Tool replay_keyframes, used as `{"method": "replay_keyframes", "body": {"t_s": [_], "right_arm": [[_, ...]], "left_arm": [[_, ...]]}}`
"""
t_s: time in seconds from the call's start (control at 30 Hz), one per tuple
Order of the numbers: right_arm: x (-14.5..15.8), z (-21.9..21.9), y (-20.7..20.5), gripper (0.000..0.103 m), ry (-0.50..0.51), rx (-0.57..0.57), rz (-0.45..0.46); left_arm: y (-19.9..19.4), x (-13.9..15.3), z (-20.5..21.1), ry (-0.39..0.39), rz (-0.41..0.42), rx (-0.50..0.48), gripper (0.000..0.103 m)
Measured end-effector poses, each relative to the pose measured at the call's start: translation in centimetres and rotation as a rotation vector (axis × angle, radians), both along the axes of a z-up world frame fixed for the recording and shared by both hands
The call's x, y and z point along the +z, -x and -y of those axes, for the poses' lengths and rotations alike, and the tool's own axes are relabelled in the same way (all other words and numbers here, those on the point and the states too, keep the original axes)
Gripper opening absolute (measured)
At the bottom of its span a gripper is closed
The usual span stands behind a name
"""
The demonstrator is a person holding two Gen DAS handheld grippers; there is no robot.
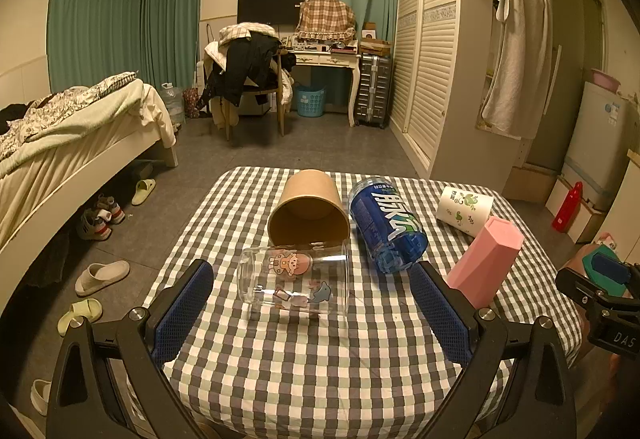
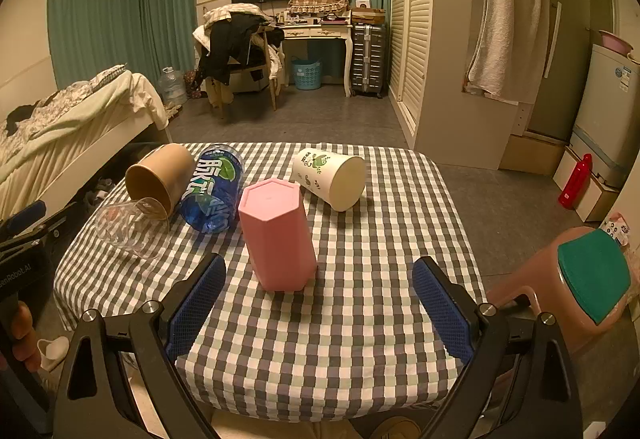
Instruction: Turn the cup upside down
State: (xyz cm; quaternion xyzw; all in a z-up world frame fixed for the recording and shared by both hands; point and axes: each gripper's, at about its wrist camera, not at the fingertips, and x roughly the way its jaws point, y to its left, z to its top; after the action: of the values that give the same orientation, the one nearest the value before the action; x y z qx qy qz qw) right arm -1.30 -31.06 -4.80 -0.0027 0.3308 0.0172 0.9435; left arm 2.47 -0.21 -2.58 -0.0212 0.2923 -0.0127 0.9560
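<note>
A clear glass cup with cartoon prints [image 1: 294, 281] lies on its side on the checked tablecloth [image 1: 320, 359], just ahead of my open, empty left gripper [image 1: 312, 309]. A pink hexagonal cup [image 2: 278, 235] stands upside down in front of my open, empty right gripper [image 2: 318, 301]. A brown paper cup [image 1: 308, 207], a blue cup [image 1: 386, 225] and a white leaf-print cup [image 2: 330, 177] lie on their sides farther back. The glass cup also shows at the left in the right wrist view [image 2: 132, 227].
The small table stands in a bedroom. A bed [image 1: 68, 135] and slippers [image 1: 102, 277] are on the left, a pink stool with a green top [image 2: 576, 279] is close on the right. A wardrobe [image 1: 432, 59] and fridge [image 2: 608, 111] stand at the right.
</note>
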Motion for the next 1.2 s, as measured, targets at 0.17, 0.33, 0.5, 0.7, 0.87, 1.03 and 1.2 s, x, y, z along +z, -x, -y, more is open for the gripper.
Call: {"method": "replay_keyframes", "body": {"t_s": [0.17,0.33,0.5,0.7,0.87,1.03,1.2], "right_arm": [[-0.14,-0.08,0.0,0.095,-0.003,0.0,-0.004],[-0.18,-0.07,0.02,0.095,-0.003,-0.001,-0.005],[-0.16,-0.16,-0.02,0.095,-0.001,-0.001,-0.007],[-0.17,-0.21,-0.04,0.095,-0.003,0.001,-0.004],[-0.17,-0.22,-0.01,0.095,-0.003,0.002,-0.005],[-0.22,-0.25,-0.03,0.095,-0.003,0.001,-0.009],[-0.26,-0.35,0.12,0.095,-0.002,0.004,-0.008]], "left_arm": [[0.03,0.05,-0.02,0.0,0.0,0.0,0.102],[0.03,0.06,-0.02,-0.001,-0.001,0.001,0.102],[0.05,0.05,-0.18,0.0,-0.003,-0.001,0.102],[0.09,0.07,-0.25,0.0,-0.003,0.0,0.102],[0.05,0.07,-0.18,-0.002,-0.003,0.0,0.102],[0.04,0.01,-0.3,-0.004,-0.005,-0.001,0.102],[0.03,0.02,-0.24,-0.001,-0.007,-0.001,0.102]]}}
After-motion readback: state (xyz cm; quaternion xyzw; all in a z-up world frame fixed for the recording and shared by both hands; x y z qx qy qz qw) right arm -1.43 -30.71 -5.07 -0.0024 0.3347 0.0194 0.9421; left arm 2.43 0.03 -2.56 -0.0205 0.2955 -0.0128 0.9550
